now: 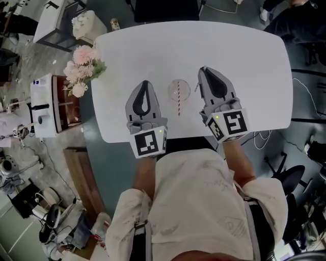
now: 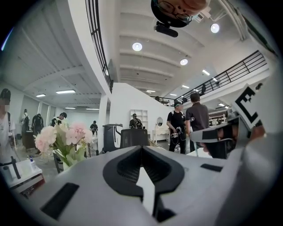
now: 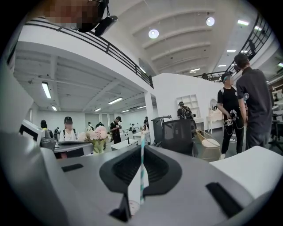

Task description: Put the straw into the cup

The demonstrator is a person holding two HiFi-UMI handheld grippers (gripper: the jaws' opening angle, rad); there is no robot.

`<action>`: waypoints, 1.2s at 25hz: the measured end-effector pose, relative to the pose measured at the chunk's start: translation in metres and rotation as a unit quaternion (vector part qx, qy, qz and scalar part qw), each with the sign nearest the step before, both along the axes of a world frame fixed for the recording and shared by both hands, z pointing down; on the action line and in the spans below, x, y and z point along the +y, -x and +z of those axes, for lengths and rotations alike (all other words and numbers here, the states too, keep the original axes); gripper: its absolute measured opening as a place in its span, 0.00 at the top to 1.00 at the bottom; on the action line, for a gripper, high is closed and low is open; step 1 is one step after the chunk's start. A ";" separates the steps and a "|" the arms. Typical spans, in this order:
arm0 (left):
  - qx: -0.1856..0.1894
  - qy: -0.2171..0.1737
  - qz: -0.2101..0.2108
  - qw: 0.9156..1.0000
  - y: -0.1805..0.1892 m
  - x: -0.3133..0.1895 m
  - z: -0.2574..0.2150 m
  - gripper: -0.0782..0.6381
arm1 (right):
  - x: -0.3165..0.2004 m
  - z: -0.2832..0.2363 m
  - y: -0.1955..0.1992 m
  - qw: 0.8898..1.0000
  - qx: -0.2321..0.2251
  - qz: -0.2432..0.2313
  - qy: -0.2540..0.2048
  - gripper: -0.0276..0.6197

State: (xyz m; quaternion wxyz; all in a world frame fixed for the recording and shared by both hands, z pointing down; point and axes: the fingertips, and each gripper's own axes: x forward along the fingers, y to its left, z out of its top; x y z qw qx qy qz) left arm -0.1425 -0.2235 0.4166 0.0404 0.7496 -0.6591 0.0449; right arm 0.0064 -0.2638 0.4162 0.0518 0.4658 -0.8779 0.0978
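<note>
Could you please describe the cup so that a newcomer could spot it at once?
On the white table, look midway between the left tool and the right tool. The cup is the small, clear, round one, with a striped straw running from it towards the person; nothing else on the table is see-through.

A white surface with rounded corners. Left of the left tongs, a bunch of pink flowers stands just beside the surface's edge. Farther left is a white cart on the floor. Beyond the tips of both tongs, a black chair sits at the far edge. Ahead and to the right of the right tongs, two people in dark clothes stand in a bright hall under round ceiling lights.
</note>
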 end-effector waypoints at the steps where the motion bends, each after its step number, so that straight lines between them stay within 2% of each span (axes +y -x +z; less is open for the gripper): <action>1: 0.003 0.002 -0.001 1.000 0.002 -0.001 0.002 0.88 | -0.001 0.003 0.004 1.000 0.002 -0.003 0.005 0.94; 7: 0.012 0.016 -0.001 1.000 0.016 -0.013 0.020 0.88 | -0.010 0.026 0.031 0.999 -0.005 -0.018 0.039 0.94; 21: 0.028 0.049 -0.001 0.998 0.041 -0.031 0.061 0.88 | -0.020 0.105 0.058 0.993 0.039 -0.025 0.113 0.94; 30: 0.045 0.064 -0.002 0.997 0.051 -0.040 0.078 0.88 | -0.022 0.136 0.072 0.985 0.072 -0.040 0.150 0.94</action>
